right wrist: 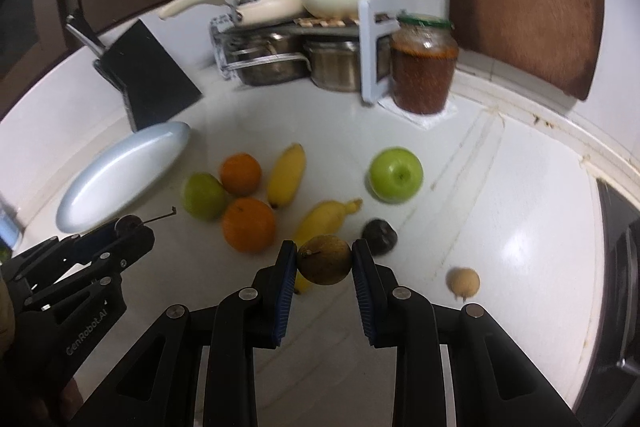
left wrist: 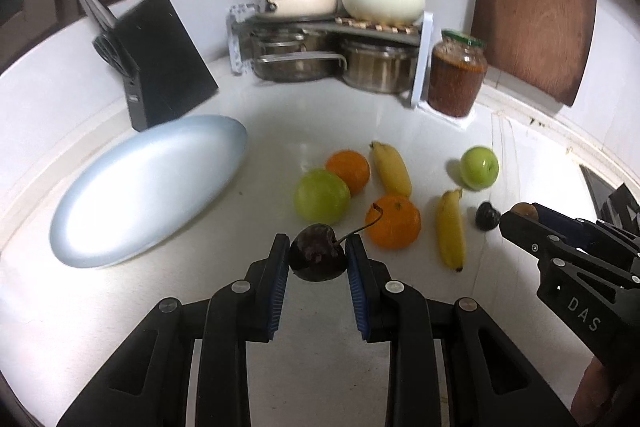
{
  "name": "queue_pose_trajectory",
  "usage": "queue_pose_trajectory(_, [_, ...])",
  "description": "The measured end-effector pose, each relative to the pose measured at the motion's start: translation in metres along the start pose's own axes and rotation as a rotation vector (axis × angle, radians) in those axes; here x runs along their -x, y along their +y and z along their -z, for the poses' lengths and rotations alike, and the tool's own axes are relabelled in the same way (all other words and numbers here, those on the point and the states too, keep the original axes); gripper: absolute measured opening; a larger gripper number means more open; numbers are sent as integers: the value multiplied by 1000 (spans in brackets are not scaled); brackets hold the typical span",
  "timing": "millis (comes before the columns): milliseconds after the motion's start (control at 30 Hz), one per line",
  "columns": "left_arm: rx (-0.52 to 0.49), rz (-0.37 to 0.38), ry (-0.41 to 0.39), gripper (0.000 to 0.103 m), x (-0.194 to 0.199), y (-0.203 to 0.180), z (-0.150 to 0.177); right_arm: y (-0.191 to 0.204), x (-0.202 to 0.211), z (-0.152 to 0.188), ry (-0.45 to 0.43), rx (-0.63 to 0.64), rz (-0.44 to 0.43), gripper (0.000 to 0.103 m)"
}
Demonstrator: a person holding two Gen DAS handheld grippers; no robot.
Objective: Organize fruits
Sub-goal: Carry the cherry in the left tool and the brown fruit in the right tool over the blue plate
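Clamped between the blue pads of the left gripper [left wrist: 318, 253]: a dark cherry [left wrist: 317, 253] with its stem arching right, held above the white counter [left wrist: 304, 311], right of the pale blue oval plate [left wrist: 140, 187]. Clamped likewise in the right gripper [right wrist: 324, 259]: a round brown longan [right wrist: 324, 259], jaws narrowed onto it. Left lying on the counter beyond: two oranges [left wrist: 394, 223] [left wrist: 349, 171], two bananas [left wrist: 392, 169] [left wrist: 451, 229], two green apples [left wrist: 322, 194] [left wrist: 479, 167], a second dark cherry [right wrist: 380, 235] and a pale longan [right wrist: 463, 281], all outside the plate.
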State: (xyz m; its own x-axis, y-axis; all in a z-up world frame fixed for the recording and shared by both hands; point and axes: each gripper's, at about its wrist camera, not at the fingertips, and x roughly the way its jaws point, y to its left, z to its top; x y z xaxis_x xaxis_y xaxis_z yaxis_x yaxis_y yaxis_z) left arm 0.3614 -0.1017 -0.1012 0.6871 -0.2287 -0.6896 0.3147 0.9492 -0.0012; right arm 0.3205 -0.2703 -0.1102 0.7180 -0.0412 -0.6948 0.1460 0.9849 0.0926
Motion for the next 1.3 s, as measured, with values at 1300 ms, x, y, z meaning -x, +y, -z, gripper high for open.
queue_pose_trajectory(1300, [160, -263, -200, 29, 75, 147, -26, 156, 1, -73, -145, 178, -369, 29])
